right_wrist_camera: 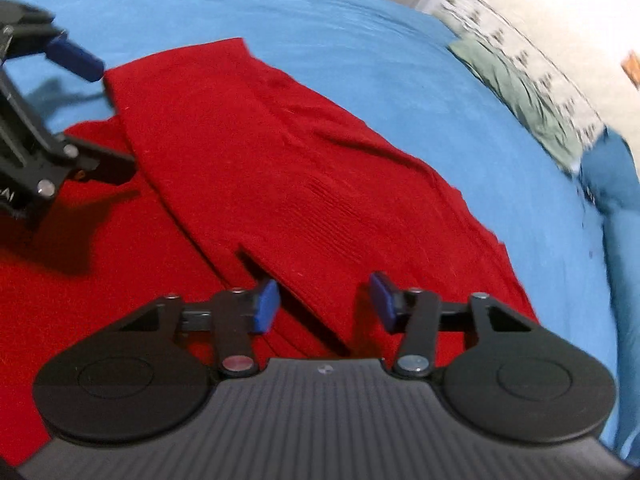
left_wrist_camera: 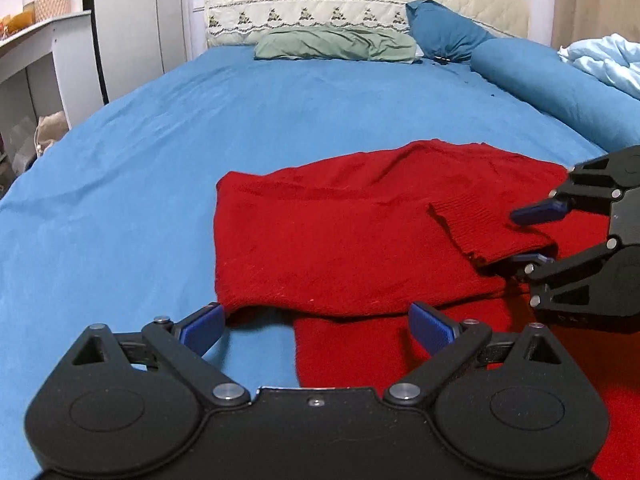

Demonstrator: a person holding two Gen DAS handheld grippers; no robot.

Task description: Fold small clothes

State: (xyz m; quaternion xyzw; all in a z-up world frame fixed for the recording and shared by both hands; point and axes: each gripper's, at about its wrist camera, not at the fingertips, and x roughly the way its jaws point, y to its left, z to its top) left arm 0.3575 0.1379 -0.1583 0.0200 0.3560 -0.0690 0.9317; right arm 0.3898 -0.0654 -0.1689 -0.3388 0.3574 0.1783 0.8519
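A red knit garment point(left_wrist_camera: 340, 236) lies partly folded on the blue bed sheet point(left_wrist_camera: 160, 128); it also shows in the right wrist view point(right_wrist_camera: 256, 168). My left gripper point(left_wrist_camera: 316, 326) is open, its blue pads at the near folded edge, holding nothing. My right gripper point(right_wrist_camera: 324, 304) is open, its jaws standing on either side of a ribbed cuff point(left_wrist_camera: 476, 224) of a folded sleeve. In the left wrist view the right gripper point(left_wrist_camera: 532, 236) comes in from the right. The left gripper point(right_wrist_camera: 88, 112) shows at the left of the right wrist view.
A green pillow point(left_wrist_camera: 336, 44) and blue pillows point(left_wrist_camera: 532, 76) lie at the head of the bed below a quilted headboard point(left_wrist_camera: 360, 0). A light blue blanket point(left_wrist_camera: 604, 60) is at the far right. A white desk point(left_wrist_camera: 36, 44) stands left of the bed.
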